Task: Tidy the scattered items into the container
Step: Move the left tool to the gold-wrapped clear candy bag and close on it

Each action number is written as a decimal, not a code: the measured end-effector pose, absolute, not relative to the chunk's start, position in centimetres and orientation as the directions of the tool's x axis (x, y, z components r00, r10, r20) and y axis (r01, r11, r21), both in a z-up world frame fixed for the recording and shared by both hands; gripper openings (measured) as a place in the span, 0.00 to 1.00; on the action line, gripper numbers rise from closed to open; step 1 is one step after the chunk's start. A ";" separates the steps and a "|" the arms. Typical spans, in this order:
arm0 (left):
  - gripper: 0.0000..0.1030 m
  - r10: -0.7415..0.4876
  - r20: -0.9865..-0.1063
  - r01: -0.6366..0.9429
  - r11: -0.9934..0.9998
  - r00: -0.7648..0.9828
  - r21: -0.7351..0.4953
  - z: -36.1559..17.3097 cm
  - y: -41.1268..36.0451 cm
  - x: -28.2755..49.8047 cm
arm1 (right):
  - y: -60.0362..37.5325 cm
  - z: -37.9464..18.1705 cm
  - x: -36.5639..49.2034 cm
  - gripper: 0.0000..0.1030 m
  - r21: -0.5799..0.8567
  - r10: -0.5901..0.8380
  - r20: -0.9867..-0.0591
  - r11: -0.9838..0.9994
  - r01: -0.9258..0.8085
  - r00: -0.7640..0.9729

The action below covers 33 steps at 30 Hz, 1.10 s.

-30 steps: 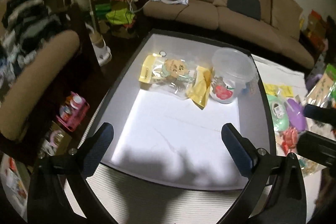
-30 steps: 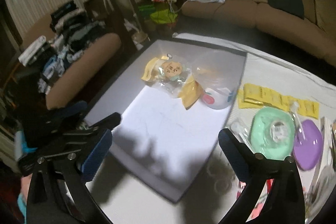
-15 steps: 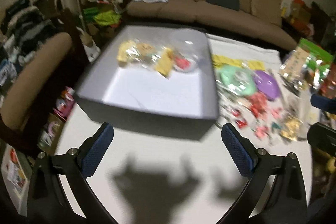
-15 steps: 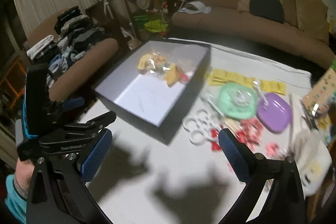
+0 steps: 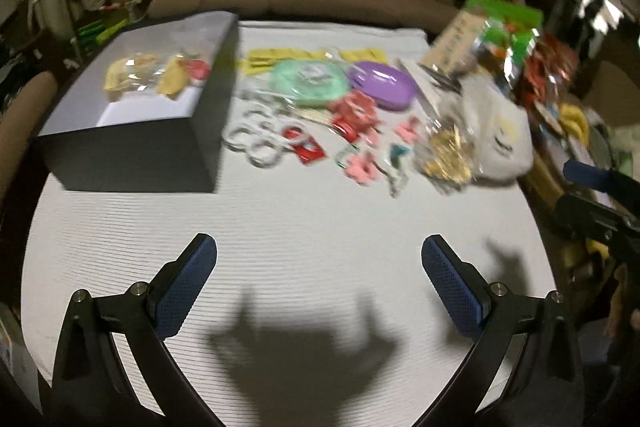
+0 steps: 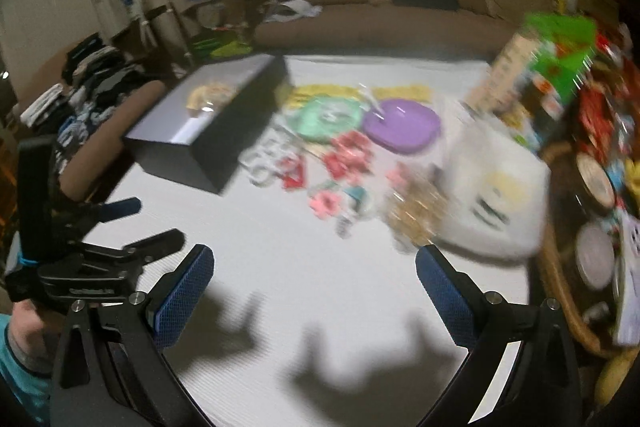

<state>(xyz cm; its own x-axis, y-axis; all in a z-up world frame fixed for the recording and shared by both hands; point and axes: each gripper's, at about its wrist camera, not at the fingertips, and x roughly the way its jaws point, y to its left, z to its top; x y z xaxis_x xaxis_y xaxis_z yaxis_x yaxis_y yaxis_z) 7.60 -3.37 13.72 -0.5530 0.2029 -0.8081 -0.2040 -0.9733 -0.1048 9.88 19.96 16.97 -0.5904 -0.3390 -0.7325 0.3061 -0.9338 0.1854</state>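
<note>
Both the left gripper and right gripper are hovering wide open and empty over the table's near edge. Scattered items are lying mid-table, right of the dark container. Motion blur is risking a misjudged reach.

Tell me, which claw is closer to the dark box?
Left. The left claw hangs over bare cloth just right of the dark box; the right claw sits farther right, nearer the white bag.
</note>
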 end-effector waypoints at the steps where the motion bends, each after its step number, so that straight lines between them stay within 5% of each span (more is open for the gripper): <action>1: 1.00 0.205 -0.811 -0.211 -0.972 -0.548 -0.103 13.4 -2.7 7.8 | 20.8 16.6 10.0 1.00 0.187 -0.334 -0.734 -0.936 0.297 -0.591; 25: 0.99 0.304 -0.822 -0.315 -0.935 -0.481 -0.162 7.9 12.5 -0.7 | 30.2 13.4 8.4 1.00 0.333 -0.404 -0.698 -0.914 0.231 -0.591; 27: 0.94 0.329 -0.829 -0.309 -0.930 -0.452 -0.201 7.3 13.5 -2.2 | 30.7 13.6 8.4 1.00 0.355 -0.419 -0.686 -0.906 0.229 -0.595; 33: 0.54 0.313 -0.868 -0.316 -0.928 -0.386 -0.194 4.8 15.7 -4.6 | 32.1 13.4 8.2 1.00 0.398 -0.438 -0.678 -0.894 0.207 -0.590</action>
